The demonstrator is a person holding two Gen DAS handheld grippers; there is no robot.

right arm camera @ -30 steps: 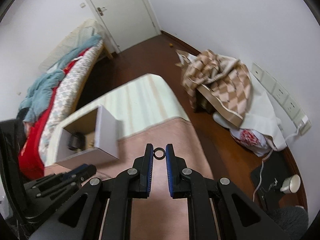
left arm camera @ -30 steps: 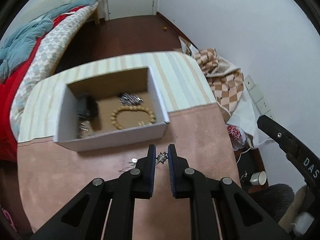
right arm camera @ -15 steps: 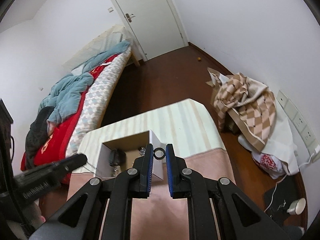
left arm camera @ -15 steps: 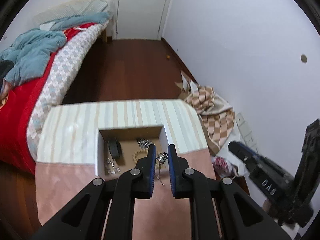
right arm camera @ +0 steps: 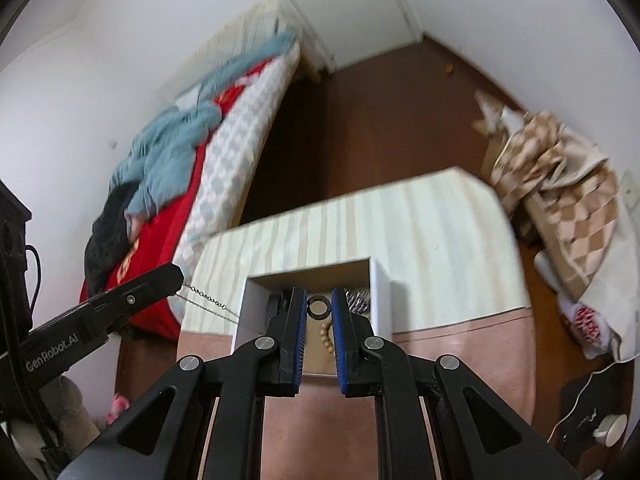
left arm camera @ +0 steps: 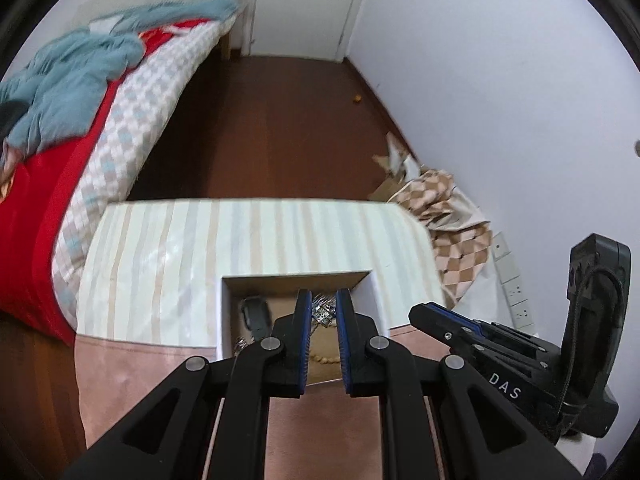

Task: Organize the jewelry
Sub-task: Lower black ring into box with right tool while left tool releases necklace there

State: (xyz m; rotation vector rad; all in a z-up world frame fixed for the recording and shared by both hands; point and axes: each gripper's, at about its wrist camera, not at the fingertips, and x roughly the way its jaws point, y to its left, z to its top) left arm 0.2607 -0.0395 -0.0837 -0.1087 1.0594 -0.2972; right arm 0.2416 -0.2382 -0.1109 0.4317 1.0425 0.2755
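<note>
Above box (right arm camera: pixel 382 296) — both claws angled down, right claw (right arm camera: pixel 319 306) pinching ring (right arm camera: pixel 319 305).

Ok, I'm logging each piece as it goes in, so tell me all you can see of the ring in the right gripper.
The ring is a small dark band, plain and round, of a material I cannot tell. It stands on edge with its hole facing the camera, pinched at the tips of the right gripper between the blue pads. It is held above the open white box, touching nothing else.

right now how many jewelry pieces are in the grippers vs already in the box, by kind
rings, in right gripper: 1
chain pieces, in left gripper: 1
bead bracelets, in box: 1
silvery pieces in box: 1
total: 4
</note>
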